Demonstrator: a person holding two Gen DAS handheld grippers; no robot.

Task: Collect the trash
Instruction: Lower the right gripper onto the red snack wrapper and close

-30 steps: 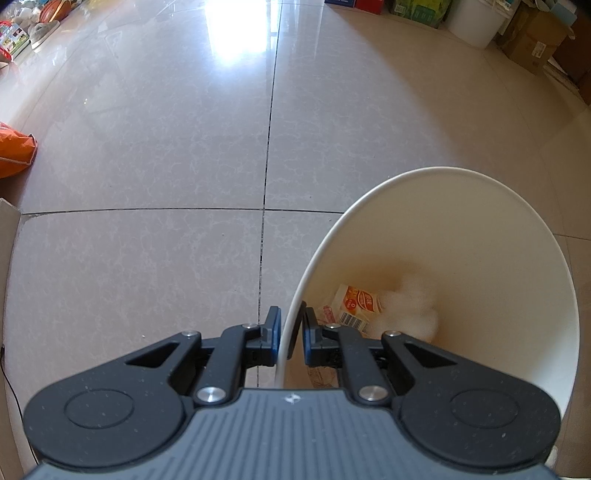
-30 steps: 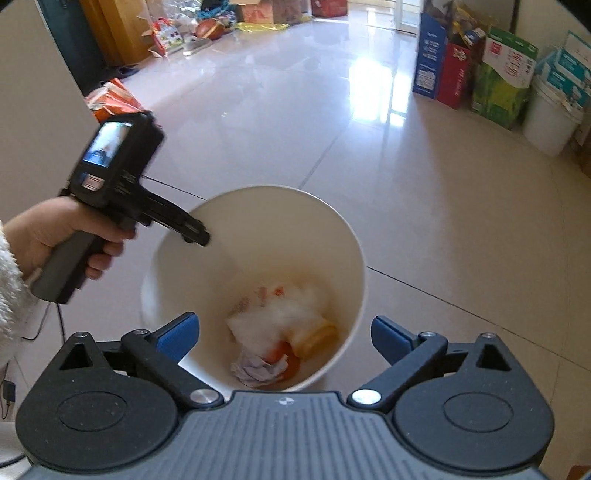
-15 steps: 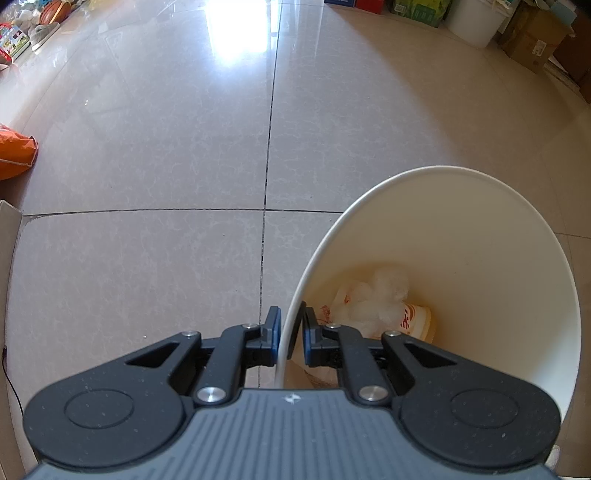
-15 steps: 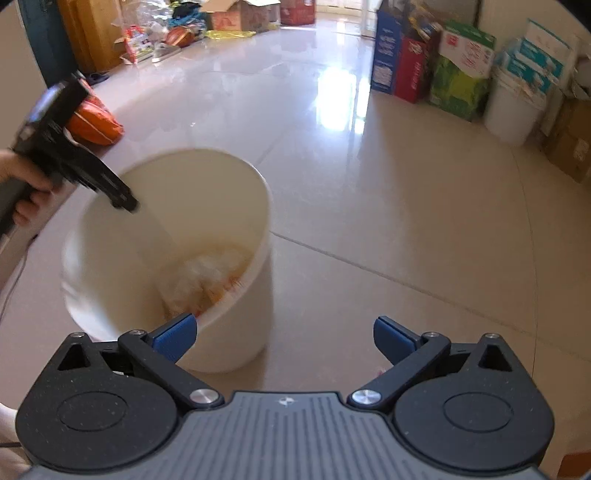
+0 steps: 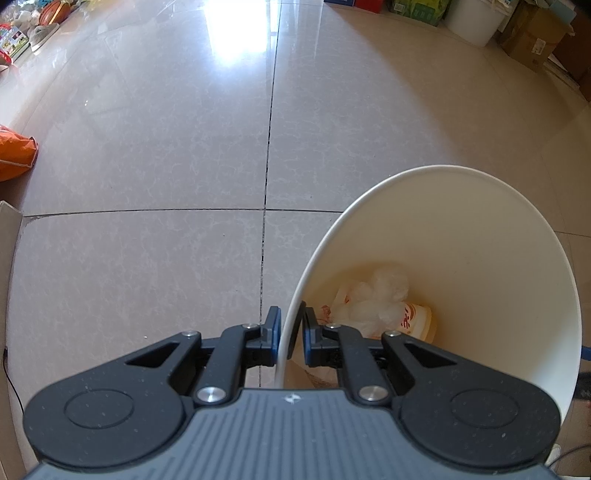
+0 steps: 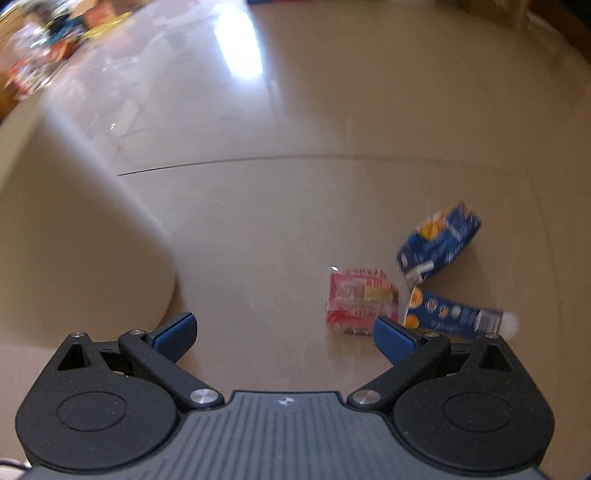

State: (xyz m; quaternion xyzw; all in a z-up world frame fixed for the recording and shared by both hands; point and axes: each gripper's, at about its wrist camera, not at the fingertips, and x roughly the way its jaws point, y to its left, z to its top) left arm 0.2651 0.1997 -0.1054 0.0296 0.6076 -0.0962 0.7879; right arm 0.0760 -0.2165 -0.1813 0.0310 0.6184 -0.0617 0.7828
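Observation:
My left gripper [image 5: 288,334] is shut on the near rim of a white bucket [image 5: 491,236]. Inside the bucket lie a crumpled white plastic bag [image 5: 376,302] and a yellowish cup [image 5: 419,321]. In the right wrist view the bucket's outer wall [image 6: 74,236] fills the left side. My right gripper [image 6: 284,338] is open over the floor with nothing between its fingers. On the tiles to its right lie a red snack packet [image 6: 360,301], a blue carton [image 6: 439,243] and a blue tube with a white cap [image 6: 458,314]. This view is motion-blurred.
An orange bag [image 5: 14,153] lies at the left edge of the shiny tiled floor. A white pail [image 5: 476,18] and cardboard boxes [image 5: 535,37] stand at the far right. Blurred clutter [image 6: 40,44] lies far left in the right wrist view.
My right gripper has swung away from above the bucket to the right and down, bringing the floor litter into view. A white bag settled inside the bucket. The left gripper has kept its hold.

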